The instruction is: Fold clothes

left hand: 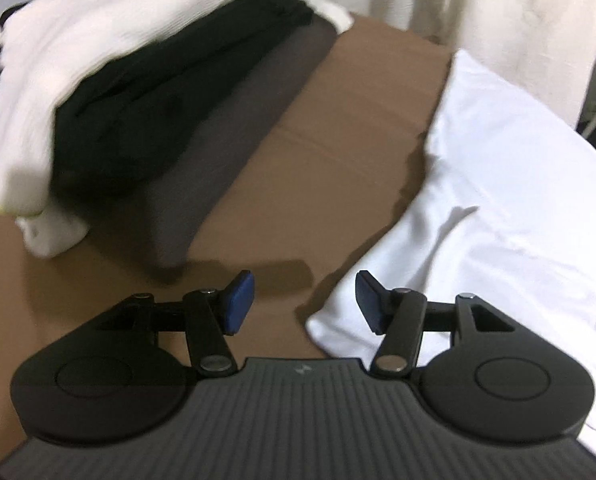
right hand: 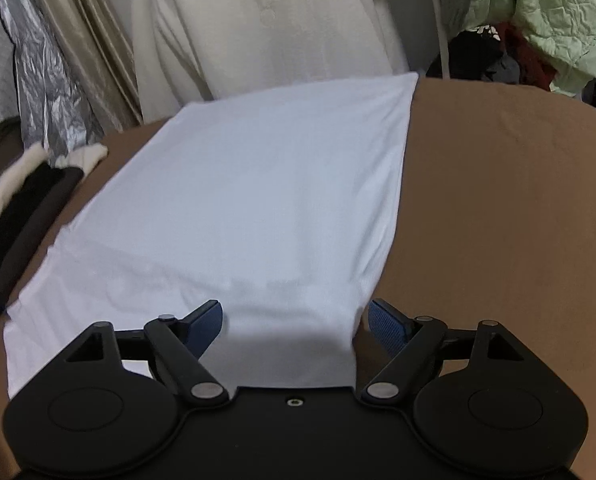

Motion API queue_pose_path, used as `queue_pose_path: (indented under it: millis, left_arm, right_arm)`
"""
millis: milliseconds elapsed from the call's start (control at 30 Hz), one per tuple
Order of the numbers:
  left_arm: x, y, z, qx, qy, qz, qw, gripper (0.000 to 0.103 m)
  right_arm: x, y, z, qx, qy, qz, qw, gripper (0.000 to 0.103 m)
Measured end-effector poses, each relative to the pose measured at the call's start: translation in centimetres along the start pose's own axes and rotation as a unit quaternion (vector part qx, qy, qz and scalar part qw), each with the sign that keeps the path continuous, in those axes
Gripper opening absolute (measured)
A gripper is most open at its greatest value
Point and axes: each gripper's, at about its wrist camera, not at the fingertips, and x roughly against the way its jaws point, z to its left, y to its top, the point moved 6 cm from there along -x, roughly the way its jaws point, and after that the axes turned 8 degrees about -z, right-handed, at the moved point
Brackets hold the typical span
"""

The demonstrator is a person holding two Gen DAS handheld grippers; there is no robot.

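A white garment (right hand: 249, 200) lies flat on the brown table (right hand: 498, 208), folded into a long strip. My right gripper (right hand: 295, 326) is open, its blue pads (right hand: 386, 326) spread on either side of the strip's near end, holding nothing. In the left wrist view the same white garment (left hand: 498, 184) lies to the right. My left gripper (left hand: 304, 300) is open and empty above the bare table (left hand: 338, 128), its right pad (left hand: 368, 300) just at the garment's near left corner.
A stack of folded clothes, white (left hand: 97, 60) over black (left hand: 157, 112) and grey (left hand: 225, 140), sits at the left. It shows at the left edge of the right wrist view (right hand: 21, 208). Hanging cream cloth (right hand: 265, 20), curtains and a green quilted jacket (right hand: 546, 12) stand behind the table.
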Motion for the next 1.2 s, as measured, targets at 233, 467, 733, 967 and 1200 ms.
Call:
queue_pose_path:
  millis: [233,467,733,967,1200]
  left_arm:
    - [-0.5,4.1,-5.6,-0.093,-0.042,-0.038,0.9941,0.055]
    - [-2.1,13.2,-11.6,-0.176,0.018,-0.161,0.9709,0.056]
    - [-12.4,21.3,-19.3,-0.238,-0.104,-0.084,0.9621,0.070]
    - [-24.5,24.9,-24.1,-0.216,-0.173,-0.028,0.9605,0.070]
    - [-30.9,25.5,-26.8,-0.167,-0.191,-0.001,0.9673,0.062]
  right_arm:
    - [-1.9,3.7,-1.3,0.020,0.002,0.001,1.000,0.083]
    - [-6.4,12.2,-5.0,0.000,-0.010,0.010,1.000,0.003]
    - [-13.2,19.7,-9.0,-0.044,0.019,0.006,0.999,0.019]
    - [-19.0,18.8,-11.8,-0.077,-0.005,0.030,0.997,0.039]
    - [-23.6,20.2,-15.4,-0.160,-0.036,-0.003,0.986,0.063]
